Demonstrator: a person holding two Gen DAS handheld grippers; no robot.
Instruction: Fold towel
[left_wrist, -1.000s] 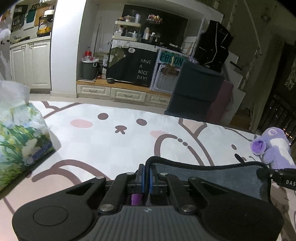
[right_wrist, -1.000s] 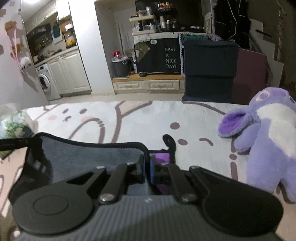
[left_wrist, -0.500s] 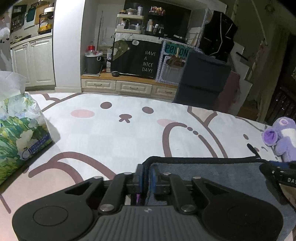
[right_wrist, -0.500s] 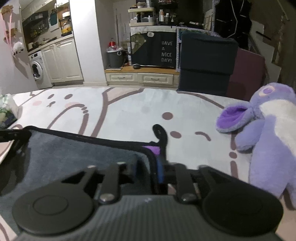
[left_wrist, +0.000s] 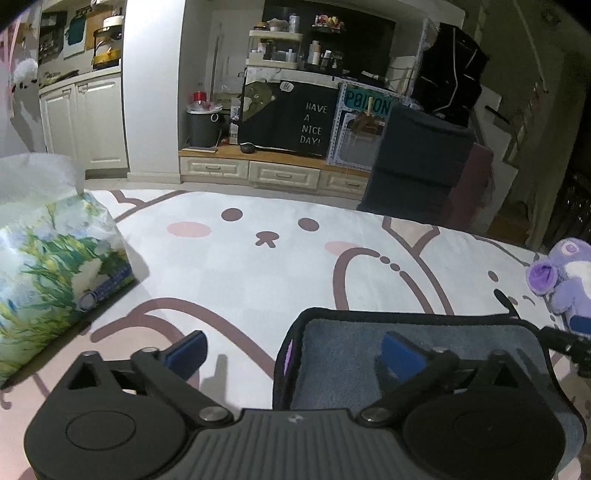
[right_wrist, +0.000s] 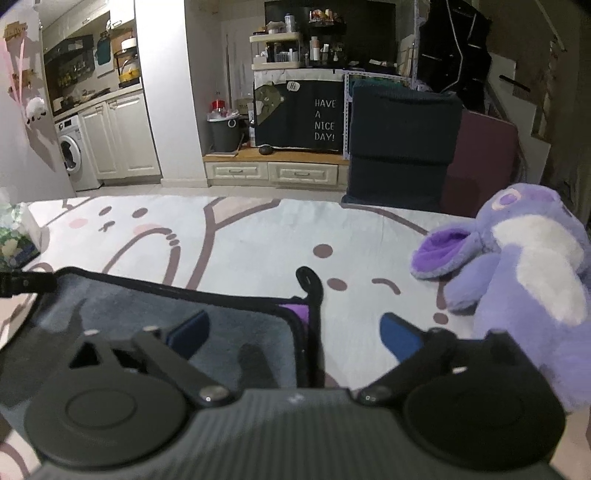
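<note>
R gripper sits low over the bed w/ its blue-padded fingers spread wide, nothing between them. Grey towel w/ black trim lies flat on the cartoon-print sheet; its near right corner falls between the fingers, left finger over the cloth, right finger over bare sheet. A black hanging loop sticks up from that corner, purple underside showing beside it. Purple plush toy lies on the sheet at right, just beside the right finger. Tissue pack at far left edge.
</note>
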